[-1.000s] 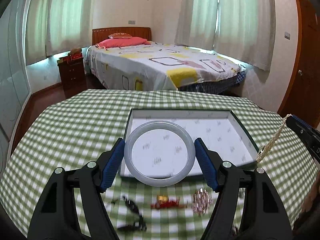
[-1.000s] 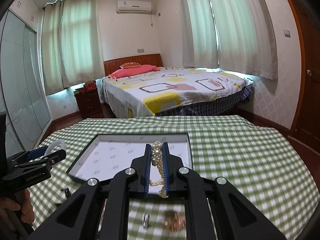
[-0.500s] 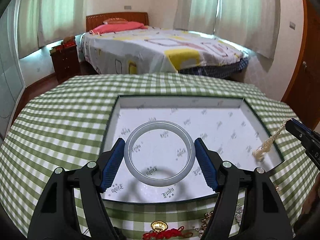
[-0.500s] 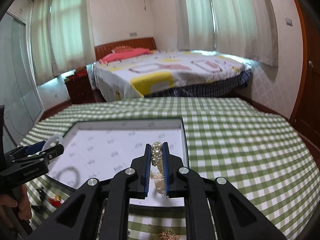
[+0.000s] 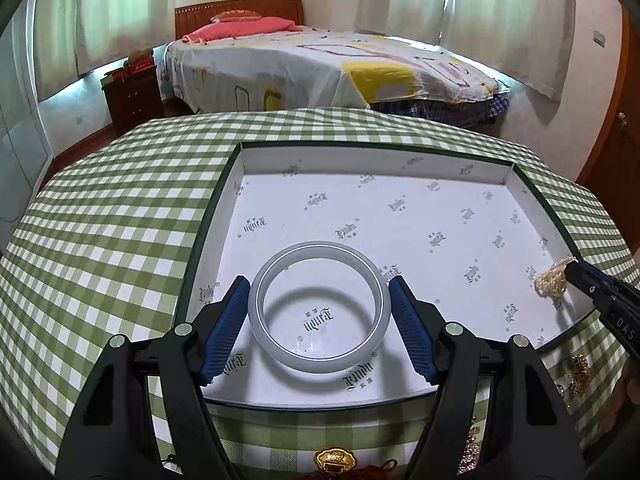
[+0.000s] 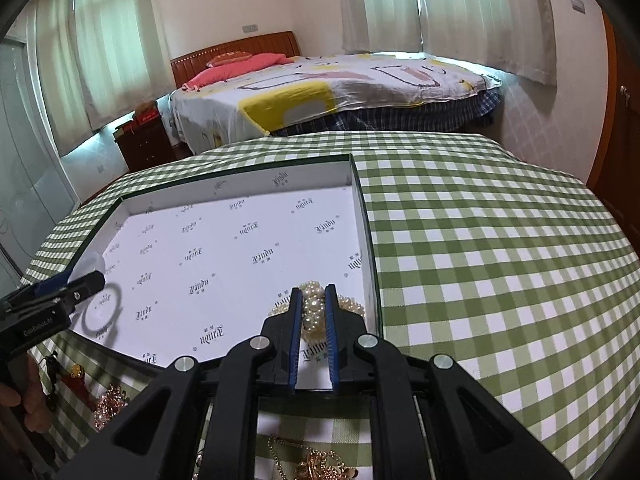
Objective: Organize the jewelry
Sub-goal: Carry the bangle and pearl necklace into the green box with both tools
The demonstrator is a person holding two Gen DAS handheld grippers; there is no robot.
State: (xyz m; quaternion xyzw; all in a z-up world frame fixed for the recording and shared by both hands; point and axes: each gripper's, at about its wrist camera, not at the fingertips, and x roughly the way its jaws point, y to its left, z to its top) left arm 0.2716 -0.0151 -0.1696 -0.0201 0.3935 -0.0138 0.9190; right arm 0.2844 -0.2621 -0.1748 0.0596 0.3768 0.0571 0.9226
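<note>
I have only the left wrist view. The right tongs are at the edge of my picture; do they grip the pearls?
Observer: Yes. The right tongs are shut on the pearl necklace; its loose part lies heaped on the floor of the box.
Operator: And what carries my left tongs?
Observer: A hand at the picture's left edge grips their handle.

Ahead of the tongs we see a bed [image 5: 320,68] with a wooden headboard. Pale curtains [image 6: 480,12] glow with daylight; a dark nightstand [image 5: 134,94] stands to its left.
</note>
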